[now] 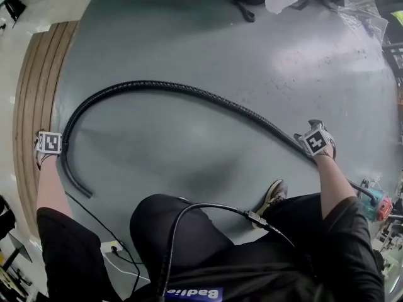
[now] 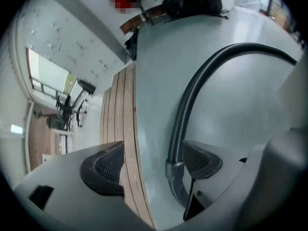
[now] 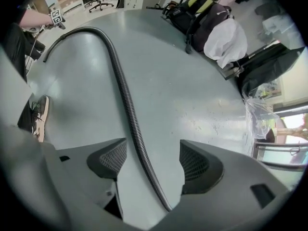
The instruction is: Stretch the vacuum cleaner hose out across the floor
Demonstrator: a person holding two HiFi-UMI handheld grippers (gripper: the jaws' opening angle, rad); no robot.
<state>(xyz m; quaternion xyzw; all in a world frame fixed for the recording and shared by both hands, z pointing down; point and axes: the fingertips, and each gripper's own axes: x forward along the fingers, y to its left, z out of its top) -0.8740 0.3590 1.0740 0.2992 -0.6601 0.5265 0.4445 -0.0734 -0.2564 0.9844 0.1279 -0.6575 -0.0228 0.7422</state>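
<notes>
Your hose [image 1: 189, 92] lies on the grey floor [image 1: 208, 36] in a long arc, hooking back toward you at its left end, so it is not straight yet. Your left tool [image 1: 49, 145] has its jaws wide apart at that hooked end. The smooth cuff sits between them, just beside one pad and well off the other, so nothing is clamped. Your right tool [image 1: 317, 140] is likewise spread, straddling the ribbed hose near its other end without pressing on it. To do this step well, I'd judge you should close the left tool firmly on the cuff rather than the ribs, where the pads are less likely to slip. Hold the other end with the right tool, then draw the two ends away from each other, low along the floor. Pull steadily so the curve unrolls instead of springing back, and keep the left end clear of the wooden boards [image 1: 31, 87] beside it
</notes>
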